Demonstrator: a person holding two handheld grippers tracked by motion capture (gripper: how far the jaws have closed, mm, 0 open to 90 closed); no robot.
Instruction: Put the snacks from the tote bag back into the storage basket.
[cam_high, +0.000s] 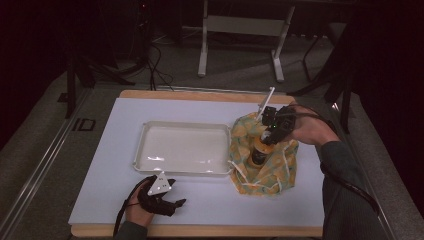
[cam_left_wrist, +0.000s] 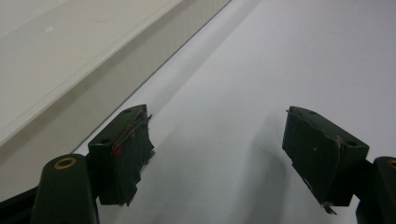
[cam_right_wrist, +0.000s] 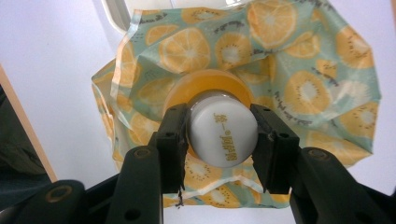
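Right claw (cam_right_wrist: 223, 140) is clamped on the white cap of a small bottle (cam_right_wrist: 223, 135), one black jaw pressed to each side of it, as the right gripper view shows. The bottle has an orange body and stands upright in the middle of a fruit-print cloth bag (cam_high: 265, 155) that lies spread open at the right side of the worktop (cam_high: 200, 205), just right of a shallow white tray (cam_high: 182, 148) whose right edge the bag touches. From the high view the right hand comes in from the far right and reaches down over the bottle. Left claw (cam_left_wrist: 233, 154) rests low at the near left of the worktop, just near of the tray, its jaws standing well apart with nothing between them. Judging from this, the step in hand is the lift of the bottle out of the bag, probably toward the tray. The next move calls for a straight pull upward with the grip kept firm, since the cap is smooth and rounded and could slip, and the loose cloth and its white drawstring (cam_high: 240, 172) may drag along.
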